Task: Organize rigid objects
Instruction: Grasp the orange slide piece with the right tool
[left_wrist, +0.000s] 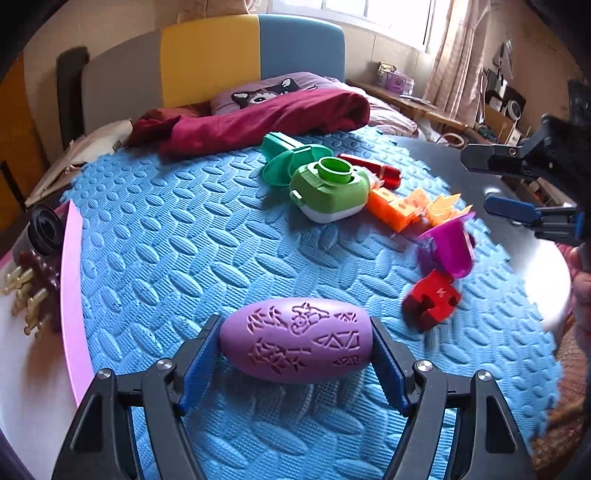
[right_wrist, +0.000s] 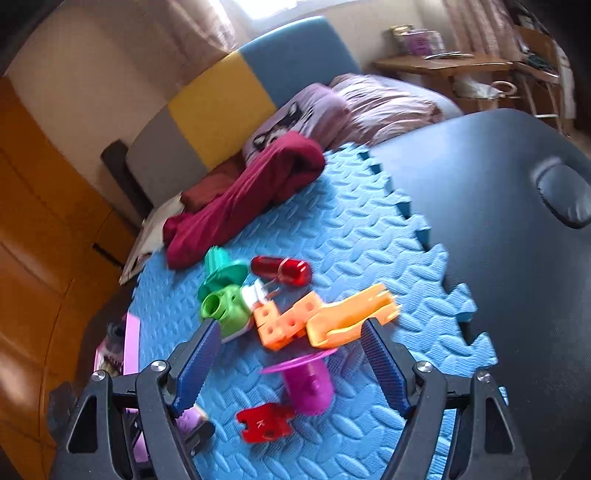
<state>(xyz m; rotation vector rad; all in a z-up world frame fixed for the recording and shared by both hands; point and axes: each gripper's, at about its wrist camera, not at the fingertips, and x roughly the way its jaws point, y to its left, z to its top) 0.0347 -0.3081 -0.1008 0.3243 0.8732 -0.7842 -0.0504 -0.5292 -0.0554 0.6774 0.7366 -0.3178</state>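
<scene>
At lower centre, left gripper (left_wrist: 295, 350) clamps a purple carved plastic egg-shaped roller (left_wrist: 295, 339); right gripper (right_wrist: 291, 354) gapes empty; a scattered pile of coloured plastic toys (left_wrist: 369, 192), upper right, awaits sorting.

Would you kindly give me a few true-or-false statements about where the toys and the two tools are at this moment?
1. The left tool grips a purple egg-shaped piece by its two ends. True.
2. The right tool is closed on the red puzzle-shaped block. False: its jaws stand open and empty, and the block lies on the mat below them.
3. The toys lie on a blue foam mat. True.
4. The green round piece with a hole sits apart from all the other toys. False: it is in the pile, against the orange blocks.
5. A dark red cloth lies at the far edge of the mat. True.
</scene>
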